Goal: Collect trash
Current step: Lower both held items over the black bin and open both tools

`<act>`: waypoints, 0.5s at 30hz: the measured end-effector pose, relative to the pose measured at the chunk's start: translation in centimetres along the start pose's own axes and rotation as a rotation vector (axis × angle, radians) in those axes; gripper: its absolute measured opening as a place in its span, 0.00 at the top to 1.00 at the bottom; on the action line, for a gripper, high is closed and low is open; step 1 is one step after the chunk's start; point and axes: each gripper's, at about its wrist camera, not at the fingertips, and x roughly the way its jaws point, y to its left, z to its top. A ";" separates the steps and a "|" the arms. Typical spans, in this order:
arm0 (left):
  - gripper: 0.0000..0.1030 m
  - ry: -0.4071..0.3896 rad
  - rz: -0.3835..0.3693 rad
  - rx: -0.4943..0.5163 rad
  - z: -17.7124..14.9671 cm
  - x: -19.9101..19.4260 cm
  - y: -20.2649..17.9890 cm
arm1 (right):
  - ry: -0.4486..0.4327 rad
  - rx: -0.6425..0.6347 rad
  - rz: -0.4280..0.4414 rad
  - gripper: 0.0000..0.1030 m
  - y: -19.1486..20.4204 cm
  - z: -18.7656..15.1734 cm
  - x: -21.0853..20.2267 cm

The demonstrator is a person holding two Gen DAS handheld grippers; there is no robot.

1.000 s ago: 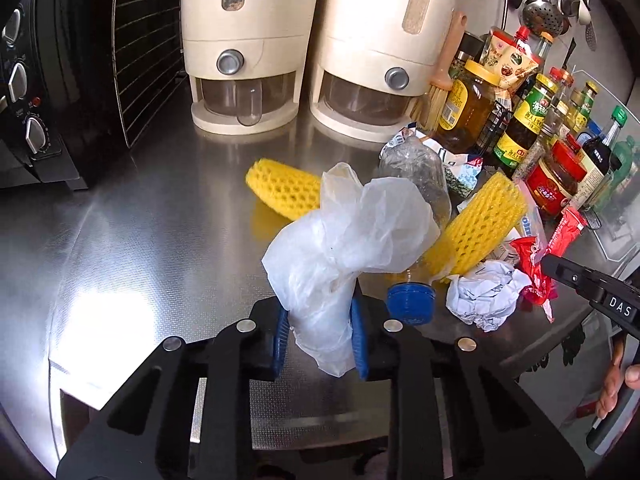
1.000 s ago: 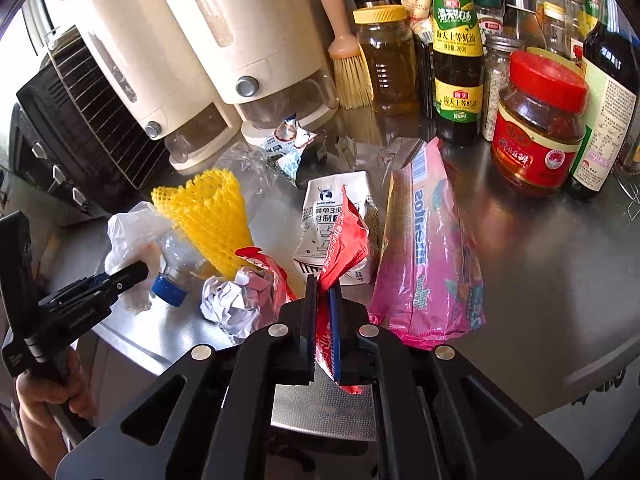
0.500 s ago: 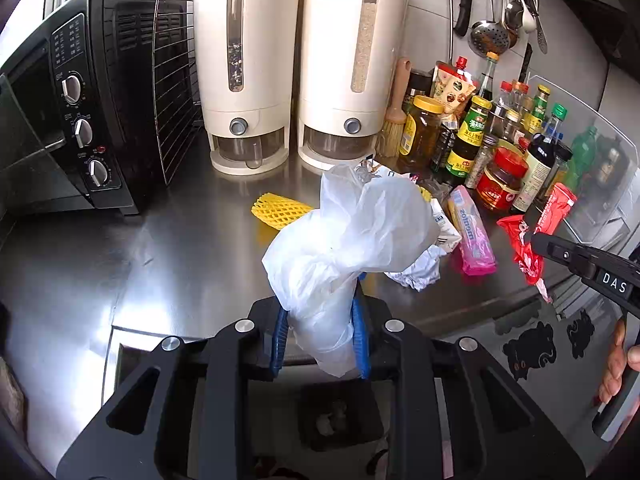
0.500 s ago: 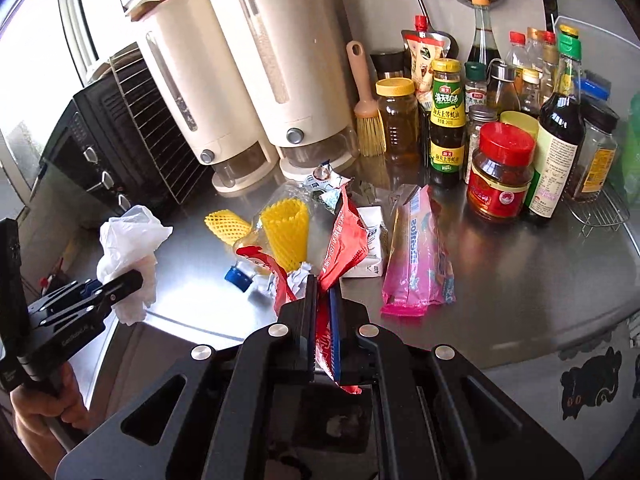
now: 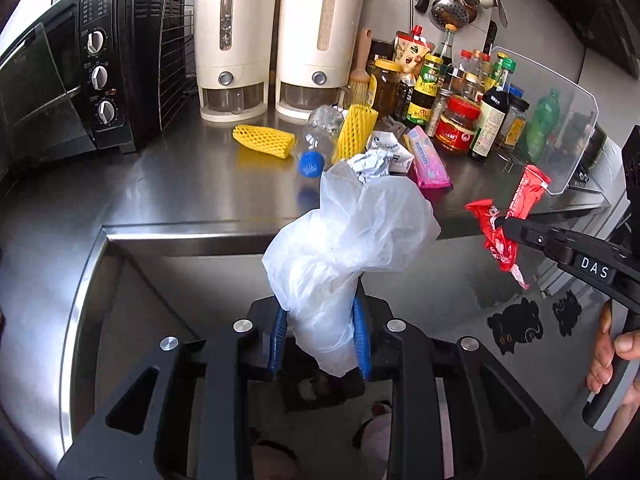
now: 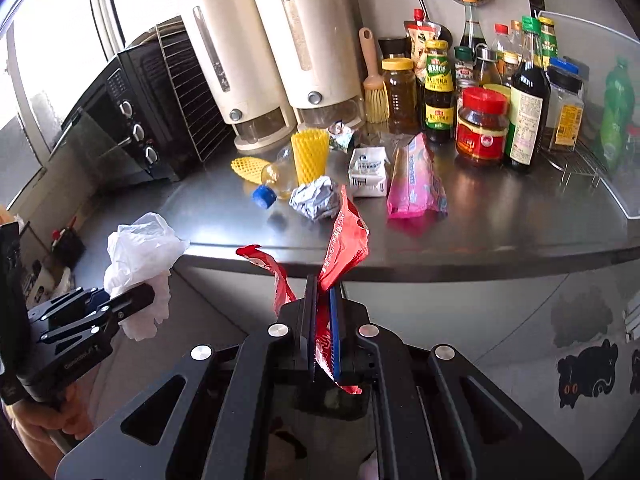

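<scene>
My left gripper (image 5: 320, 332) is shut on a crumpled white plastic bag (image 5: 348, 240), held in front of and below the steel counter's edge (image 5: 192, 229); the bag also shows in the right wrist view (image 6: 140, 256). My right gripper (image 6: 324, 320) is shut on a red snack wrapper (image 6: 344, 240), also off the counter; the wrapper shows in the left wrist view (image 5: 500, 232). On the counter lie two yellow foam nets (image 5: 262, 141) (image 5: 354, 132), a crushed clear bottle with a blue cap (image 5: 310, 163), a crumpled foil ball (image 6: 316, 199), a small white carton (image 6: 368, 172) and a pink packet (image 6: 416, 180).
A black toaster oven (image 5: 68, 80) stands at the left, two cream dispensers (image 5: 276, 32) at the back, and several sauce bottles and jars (image 5: 456, 128) at the right with a clear board (image 5: 560, 120). A dark bin opening (image 6: 320, 404) lies below the grippers.
Both grippers have drawn back and down from the counter with their loads; the counter now looks farther away and its front edge and cabinet face are in view.
</scene>
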 end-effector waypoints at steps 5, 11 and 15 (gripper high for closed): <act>0.74 0.055 -0.017 -0.001 -4.3 2.9 -0.1 | 0.056 0.007 0.001 0.93 -0.6 -4.4 2.7; 0.74 0.158 -0.044 -0.015 -9.3 8.8 0.0 | 0.187 0.048 0.024 0.93 -2.0 -9.7 8.8; 0.74 0.248 -0.037 -0.009 -12.4 13.4 0.1 | 0.243 0.045 0.007 0.93 -2.3 -12.9 12.7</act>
